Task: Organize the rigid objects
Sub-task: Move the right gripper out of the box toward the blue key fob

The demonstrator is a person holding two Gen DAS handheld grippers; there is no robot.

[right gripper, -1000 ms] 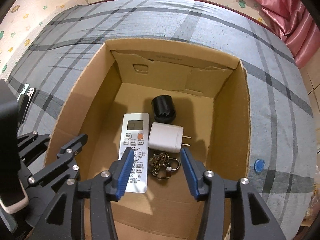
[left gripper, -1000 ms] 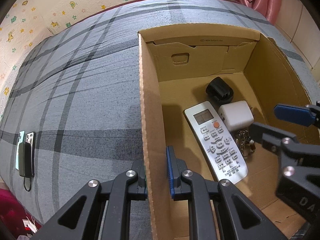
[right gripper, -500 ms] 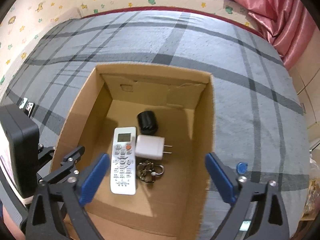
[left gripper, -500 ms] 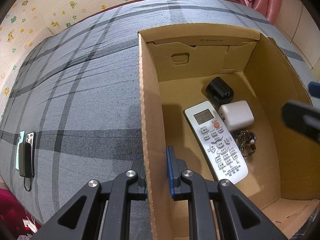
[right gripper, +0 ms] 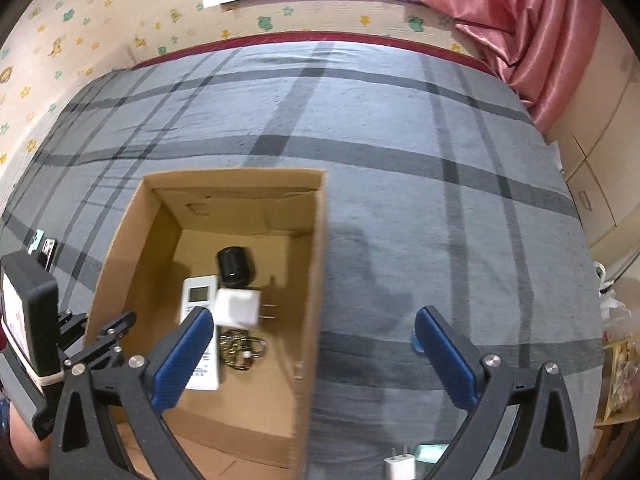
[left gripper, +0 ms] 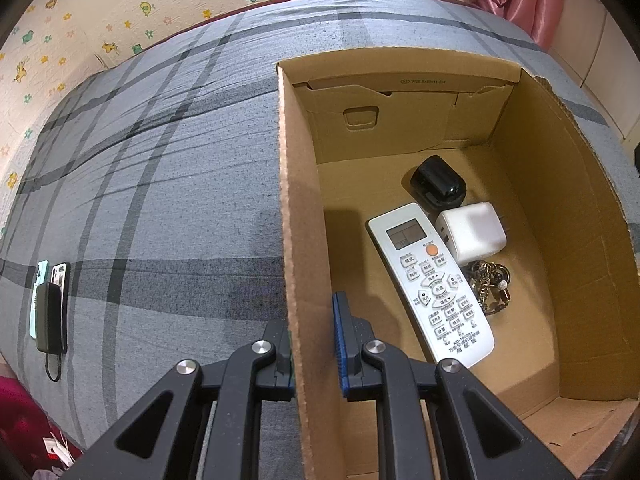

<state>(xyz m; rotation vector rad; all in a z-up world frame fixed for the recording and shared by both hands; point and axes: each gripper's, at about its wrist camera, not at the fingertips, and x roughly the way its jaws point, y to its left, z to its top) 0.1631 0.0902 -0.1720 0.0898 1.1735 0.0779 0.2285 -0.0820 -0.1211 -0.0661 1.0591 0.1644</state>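
A cardboard box [left gripper: 296,200] stands open on the grey plaid bed. Inside lie a white remote [left gripper: 432,284], a white charger [left gripper: 472,232], a black cap-like object [left gripper: 438,184] and a bunch of keys [left gripper: 490,286]. My left gripper [left gripper: 314,340] is shut on the box's left wall, one finger outside and one inside. My right gripper [right gripper: 310,318] hovers wide open above the box's right wall [right gripper: 316,280], with nothing held. Below it the remote [right gripper: 198,296], the charger [right gripper: 236,306] and the keys [right gripper: 240,348] are visible.
Two phones and a black power bank [left gripper: 50,312] lie at the bed's left edge. A small blue round thing [right gripper: 417,345] sits on the bed right of the box. A small white plug [right gripper: 400,466] lies near the bottom edge. A pink curtain [right gripper: 520,32] hangs at the far right.
My right gripper spread its jaws wide and rose up and rightward out of the box, leaving the left wrist view. The keys stay on the box floor. The left gripper kept still.
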